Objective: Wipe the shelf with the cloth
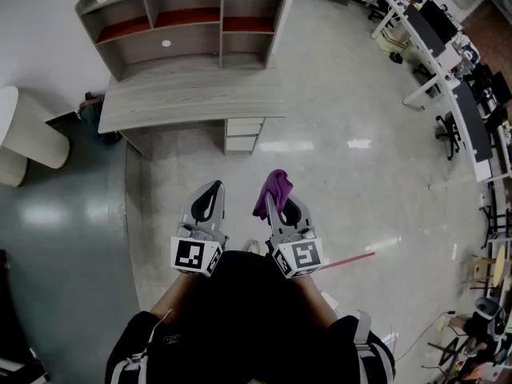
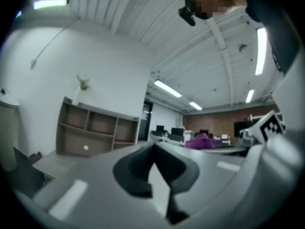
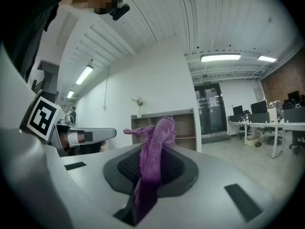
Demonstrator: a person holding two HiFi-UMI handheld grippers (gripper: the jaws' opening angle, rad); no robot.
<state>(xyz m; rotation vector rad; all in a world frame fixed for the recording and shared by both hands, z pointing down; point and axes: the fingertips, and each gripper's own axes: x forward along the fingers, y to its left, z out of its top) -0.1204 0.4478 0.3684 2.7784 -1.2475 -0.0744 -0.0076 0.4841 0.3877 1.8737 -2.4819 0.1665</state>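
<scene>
The wooden shelf unit (image 1: 192, 22) with open compartments stands on a desk, well ahead of me. It also shows far off in the left gripper view as the shelf (image 2: 95, 130) and behind the cloth in the right gripper view as the shelf (image 3: 183, 123). My right gripper (image 1: 276, 204) is shut on a purple cloth (image 1: 274, 189), which sticks up out of the jaws as a bunched cloth (image 3: 155, 151). My left gripper (image 1: 210, 192) is held beside it, jaws together and holding nothing. Both grippers are close to my body, above the floor.
The grey desk (image 1: 184, 102) under the shelf has a white drawer unit (image 1: 242, 134) below it. A small white object (image 1: 166, 44) lies in one compartment. A white rounded seat (image 1: 24, 134) stands at the left. Office desks with chairs (image 1: 448, 62) line the right. A red stick (image 1: 348, 260) lies on the floor.
</scene>
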